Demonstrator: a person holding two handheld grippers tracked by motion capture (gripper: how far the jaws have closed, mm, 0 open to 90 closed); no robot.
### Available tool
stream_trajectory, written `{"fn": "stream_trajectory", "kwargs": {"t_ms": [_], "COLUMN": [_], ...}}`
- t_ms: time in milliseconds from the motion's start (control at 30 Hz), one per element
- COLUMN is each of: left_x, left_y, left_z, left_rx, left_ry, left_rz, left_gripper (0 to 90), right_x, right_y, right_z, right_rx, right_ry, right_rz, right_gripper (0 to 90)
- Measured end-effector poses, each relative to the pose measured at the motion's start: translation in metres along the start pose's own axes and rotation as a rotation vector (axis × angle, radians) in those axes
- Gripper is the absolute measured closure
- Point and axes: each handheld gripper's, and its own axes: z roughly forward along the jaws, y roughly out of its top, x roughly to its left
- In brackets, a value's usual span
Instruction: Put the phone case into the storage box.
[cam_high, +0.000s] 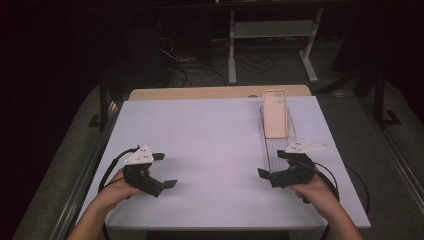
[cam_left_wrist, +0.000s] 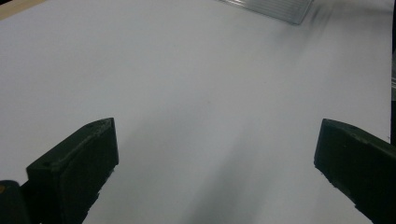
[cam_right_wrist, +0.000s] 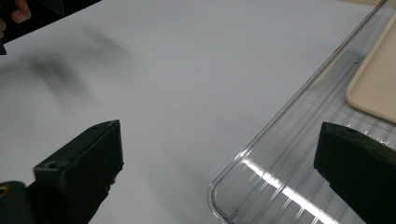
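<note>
Both grippers spread, empty: left gripper (cam_high: 162, 171) over white table (cam_high: 210, 140), right gripper (cam_high: 274, 164) beside clear tray (cam_right_wrist: 280, 154) holding beige case (cam_high: 275, 114).

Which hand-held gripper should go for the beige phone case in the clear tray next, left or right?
Right. The right hand-held gripper hovers open at the near end of the clear tray, with the beige phone case lying farther along it. The left hand-held gripper, also open, hangs over bare table, well across from the tray.

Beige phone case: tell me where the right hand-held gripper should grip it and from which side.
Grip the phone case across its long side edges, from above. It lies flat in the clear tray, so only its narrow width suits the jaws of the open right hand-held gripper, probably the end nearer the person.
</note>
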Motion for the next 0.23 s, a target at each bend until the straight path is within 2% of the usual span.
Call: {"fn": "stream_trajectory", "kwargs": {"t_ms": [233], "left_x": [-0.0004], "left_y": [-0.0004], "left_z": [0.0012], "left_rx": [-0.003], "left_ry": [-0.003], "left_rz": [-0.005], "left_gripper": [0.0], "right_x": [-0.0001], "right_y": [-0.0004], "right_z": [0.0001], "right_rx": [0.0], "right_ry": [0.001], "right_rz": [0.001], "right_gripper": [1.0]}}
